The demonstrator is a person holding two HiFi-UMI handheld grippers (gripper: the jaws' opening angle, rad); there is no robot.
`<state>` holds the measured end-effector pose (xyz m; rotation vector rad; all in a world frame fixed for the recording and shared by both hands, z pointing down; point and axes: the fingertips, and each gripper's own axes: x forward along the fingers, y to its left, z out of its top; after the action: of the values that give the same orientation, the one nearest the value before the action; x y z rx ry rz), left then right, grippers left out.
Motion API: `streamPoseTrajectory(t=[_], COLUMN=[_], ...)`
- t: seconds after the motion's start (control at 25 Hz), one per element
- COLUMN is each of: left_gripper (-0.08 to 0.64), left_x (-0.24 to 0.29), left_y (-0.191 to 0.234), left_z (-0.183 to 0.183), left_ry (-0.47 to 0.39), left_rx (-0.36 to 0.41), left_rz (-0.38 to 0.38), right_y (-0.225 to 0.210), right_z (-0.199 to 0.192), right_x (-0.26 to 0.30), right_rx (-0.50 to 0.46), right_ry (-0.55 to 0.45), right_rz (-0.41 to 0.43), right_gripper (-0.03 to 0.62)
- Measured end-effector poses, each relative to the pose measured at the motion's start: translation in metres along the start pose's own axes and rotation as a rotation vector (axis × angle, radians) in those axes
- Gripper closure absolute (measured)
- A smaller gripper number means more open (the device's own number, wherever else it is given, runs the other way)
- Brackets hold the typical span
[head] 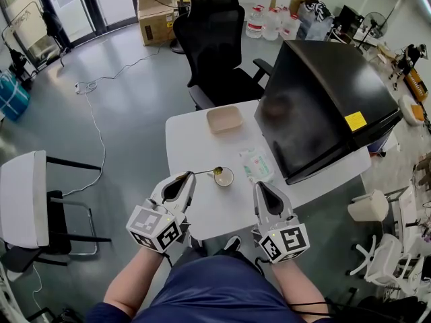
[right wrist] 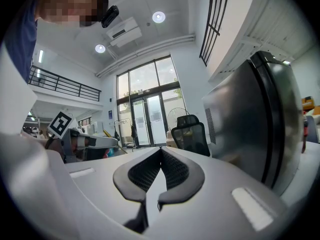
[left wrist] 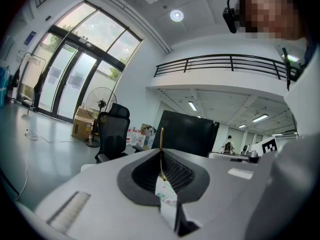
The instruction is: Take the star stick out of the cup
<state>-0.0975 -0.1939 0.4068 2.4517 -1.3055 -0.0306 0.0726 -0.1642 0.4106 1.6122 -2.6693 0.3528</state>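
A small white cup (head: 224,178) stands near the middle of the white table (head: 195,136). The thin gold star stick (head: 204,173) runs from the cup's rim leftward to my left gripper (head: 189,176), which is shut on its end. The stick's yellow-green head lies at the cup's mouth. In the left gripper view the star stick (left wrist: 161,143) rises upright from between the closed jaws of the left gripper (left wrist: 161,156). My right gripper (head: 260,186) is to the right of the cup, shut and empty; in its own view the right gripper (right wrist: 161,153) holds nothing.
A beige square dish (head: 224,119) sits at the table's far side. A plastic packet (head: 256,163) lies right of the cup. A big black box (head: 323,106) covers the table's right part. A black office chair (head: 215,46) stands behind, a white chair (head: 23,197) at left.
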Motion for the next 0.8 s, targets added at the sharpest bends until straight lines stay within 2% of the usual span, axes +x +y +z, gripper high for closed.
streamPoseTrajectory(t=[0.8], left_gripper=[0.551], left_x=[0.0065], left_y=[0.0073], left_z=[-0.0021], left_ry=[0.004], left_rx=[-0.006], left_rz=[-0.031], right_y=[0.0040], right_z=[-0.0009], right_x=[0.0003], right_rx=[-0.009], right_ry=[0.003], right_rz=[-0.038], right_gripper=[0.586])
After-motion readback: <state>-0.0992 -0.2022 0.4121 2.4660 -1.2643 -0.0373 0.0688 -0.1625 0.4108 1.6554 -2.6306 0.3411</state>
